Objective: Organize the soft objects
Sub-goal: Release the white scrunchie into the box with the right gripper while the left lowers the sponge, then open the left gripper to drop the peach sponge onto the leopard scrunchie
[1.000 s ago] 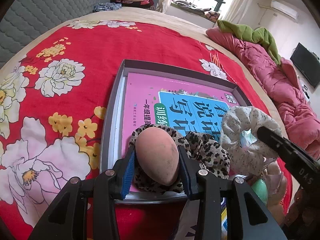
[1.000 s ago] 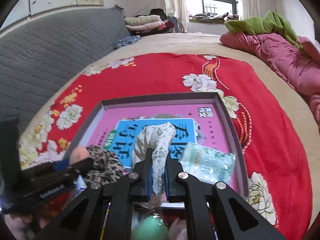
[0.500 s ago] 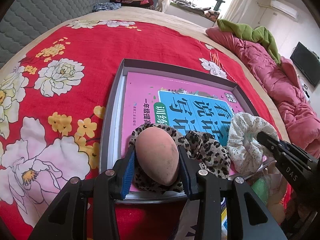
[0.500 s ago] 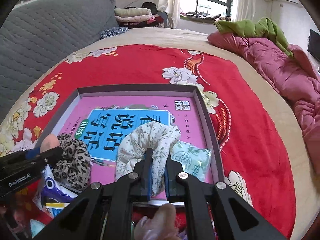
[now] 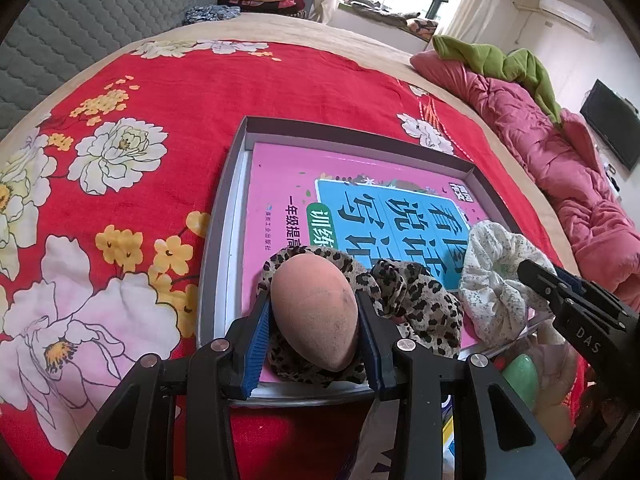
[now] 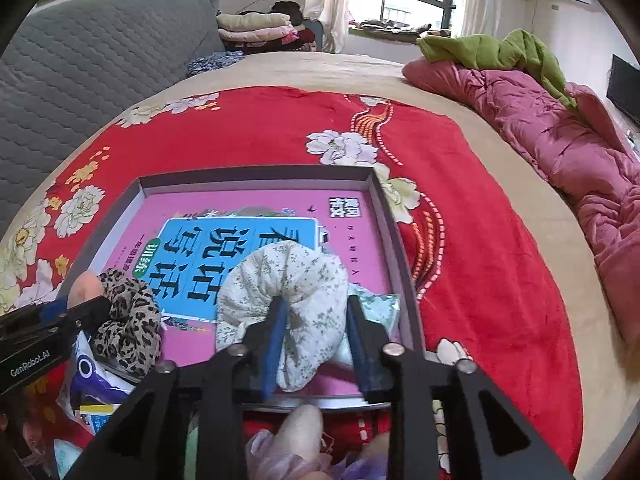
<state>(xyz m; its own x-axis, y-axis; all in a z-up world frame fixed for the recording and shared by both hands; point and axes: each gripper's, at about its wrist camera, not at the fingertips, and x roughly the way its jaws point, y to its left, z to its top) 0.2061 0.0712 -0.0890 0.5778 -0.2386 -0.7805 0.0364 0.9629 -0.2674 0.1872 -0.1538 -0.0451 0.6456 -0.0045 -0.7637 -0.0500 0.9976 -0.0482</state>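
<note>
Flowers in white and yellow are spreading across the red blanket (image 5: 120,160) at the far left, covering the bed. Next to them a grey tray (image 5: 218,240) is lying on the blanket, holding a pink book (image 5: 280,184) with a blue panel. At the tray's near left corner the left gripper (image 5: 314,324) is clamping its fingers (image 5: 256,340) on a peach egg-shaped sponge (image 5: 314,312), holding it just above a leopard scrunchie (image 5: 416,300) that is resting on the book. Further right, a white floral scrunchie (image 6: 288,292) is lying on the book at the near right part of the tray, partly covering a pale green packet (image 6: 376,308). The right gripper (image 6: 316,344) is straddling this scrunchie: its fingers (image 6: 274,344) have just been opening and are now standing apart, with the fabric sitting loose between them, the right-hand one clear of it. Below the tray's near edge, a green egg-shaped thing (image 5: 520,376) and some pale soft items are lying on the blanket. To the far right a crumpled pink quilt (image 6: 560,152) is running along the bed's edge, with a green garment (image 6: 492,48) draped over its far end.
</note>
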